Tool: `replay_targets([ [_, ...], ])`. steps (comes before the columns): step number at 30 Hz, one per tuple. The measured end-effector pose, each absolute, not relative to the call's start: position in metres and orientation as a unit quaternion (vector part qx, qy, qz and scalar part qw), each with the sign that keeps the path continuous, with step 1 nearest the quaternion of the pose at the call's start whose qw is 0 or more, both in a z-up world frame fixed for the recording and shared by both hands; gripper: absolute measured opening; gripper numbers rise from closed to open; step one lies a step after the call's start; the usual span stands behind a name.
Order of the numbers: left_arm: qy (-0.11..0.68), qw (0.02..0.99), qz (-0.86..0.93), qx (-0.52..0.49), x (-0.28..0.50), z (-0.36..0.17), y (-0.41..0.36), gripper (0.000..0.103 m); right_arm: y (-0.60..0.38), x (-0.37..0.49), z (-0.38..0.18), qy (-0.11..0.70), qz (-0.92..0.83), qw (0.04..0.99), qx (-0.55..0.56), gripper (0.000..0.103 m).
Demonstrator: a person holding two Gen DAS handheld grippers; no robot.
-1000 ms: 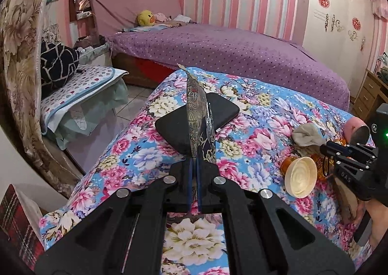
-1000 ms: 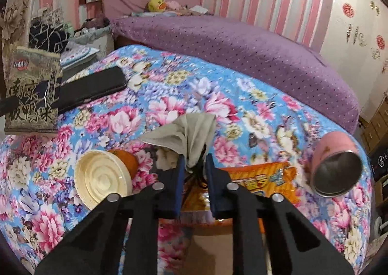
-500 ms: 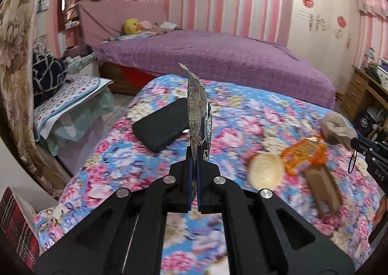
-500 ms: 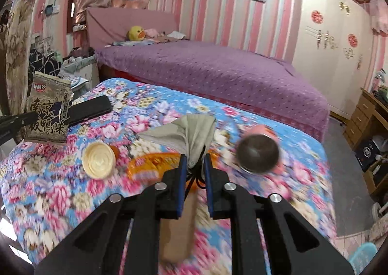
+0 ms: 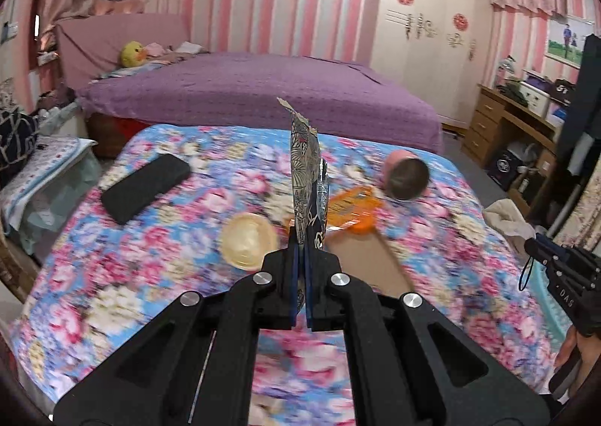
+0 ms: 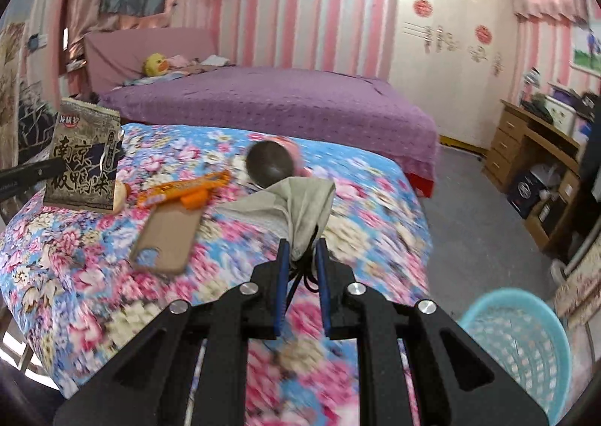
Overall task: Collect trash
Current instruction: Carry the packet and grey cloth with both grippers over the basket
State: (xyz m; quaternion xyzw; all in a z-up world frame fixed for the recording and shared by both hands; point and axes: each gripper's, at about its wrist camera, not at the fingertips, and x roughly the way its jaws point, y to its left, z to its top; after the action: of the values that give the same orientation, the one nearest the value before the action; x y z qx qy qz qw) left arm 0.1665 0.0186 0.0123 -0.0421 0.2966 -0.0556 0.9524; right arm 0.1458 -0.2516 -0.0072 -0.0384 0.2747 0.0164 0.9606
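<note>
While left fingers (image 5: 300, 257) pinch snack packet (image 5: 306, 178), right fingers (image 6: 302, 257) clamp crumpled cloth (image 6: 296, 204)

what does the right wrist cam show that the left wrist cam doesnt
Only the right wrist view shows the blue basket on the floor and the printed front of the snack packet.

Only the left wrist view shows the black flat case and the whole cream lid; it sees the packet edge-on in the left gripper.

Both show the floral bedspread, the orange wrapper, the brown card, the pink cup and the grey rag pinched in the right gripper.
</note>
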Motion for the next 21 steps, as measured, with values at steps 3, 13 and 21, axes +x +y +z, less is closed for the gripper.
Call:
replay_targets([
  [3,0.302,0.950,-0.064,-0.047,0.168,0.009,0.005,0.001,-0.270,0.135,-0.011,0.274,0.003,0.961,-0.037,0.015],
  [13,0.325,0.941,-0.084,-0.040,0.176,-0.008,-0.042,0.001,-0.307,0.128,-0.014,0.269,-0.025,0.963,-0.019,0.015],
  [21,0.323,0.940,-0.108,-0.025,0.174,-0.010,-0.083,0.001,-0.350,0.114,-0.017,0.268,-0.064,0.961,-0.006,0.015],
])
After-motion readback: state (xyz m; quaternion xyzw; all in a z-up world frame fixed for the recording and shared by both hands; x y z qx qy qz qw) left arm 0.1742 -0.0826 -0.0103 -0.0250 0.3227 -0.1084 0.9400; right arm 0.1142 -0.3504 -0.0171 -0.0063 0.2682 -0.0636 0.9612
